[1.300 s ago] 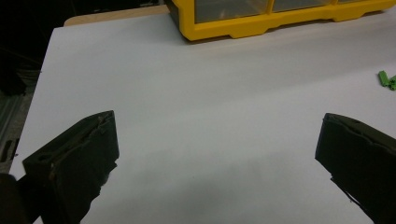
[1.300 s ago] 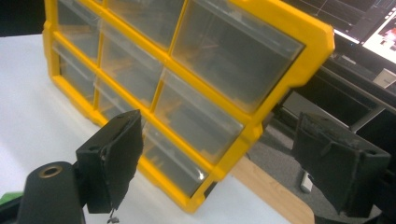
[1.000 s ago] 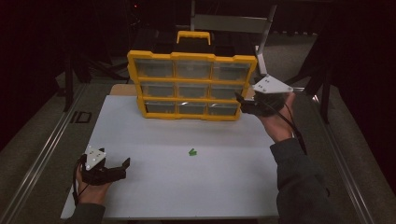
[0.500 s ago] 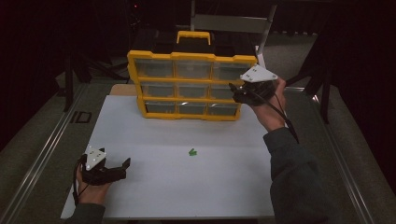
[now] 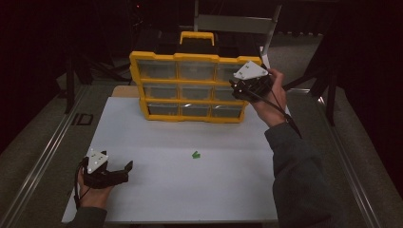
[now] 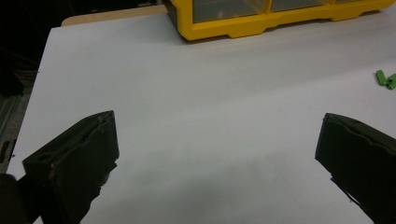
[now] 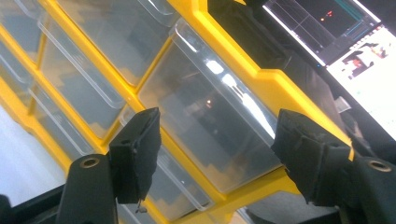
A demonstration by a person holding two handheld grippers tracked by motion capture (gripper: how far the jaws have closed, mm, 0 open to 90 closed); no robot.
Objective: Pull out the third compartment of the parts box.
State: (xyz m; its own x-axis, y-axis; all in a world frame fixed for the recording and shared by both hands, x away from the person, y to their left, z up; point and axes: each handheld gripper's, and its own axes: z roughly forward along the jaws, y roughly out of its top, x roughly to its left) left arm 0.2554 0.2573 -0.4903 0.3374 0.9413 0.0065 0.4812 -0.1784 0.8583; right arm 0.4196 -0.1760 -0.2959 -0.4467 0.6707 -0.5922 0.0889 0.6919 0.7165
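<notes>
Early days imo — right gripper (image 5: 240, 88) is up at the top-right drawer (image 7: 205, 116) of the yellow organizer (image 5: 190, 116), jaws have just been narrowing but are spread either side of the drawer front, not gripping yet. All drawers look shut, so opening it is left to do. Drawer's clear plastic w/ a lip handle, looks empty. Left gripper (image 5: 124, 170) sits on the white board (image 5: 190, 190), jaws wide, nothing in them — small green bit (image 5: 195, 154) lies mid-board, untouched.
</notes>
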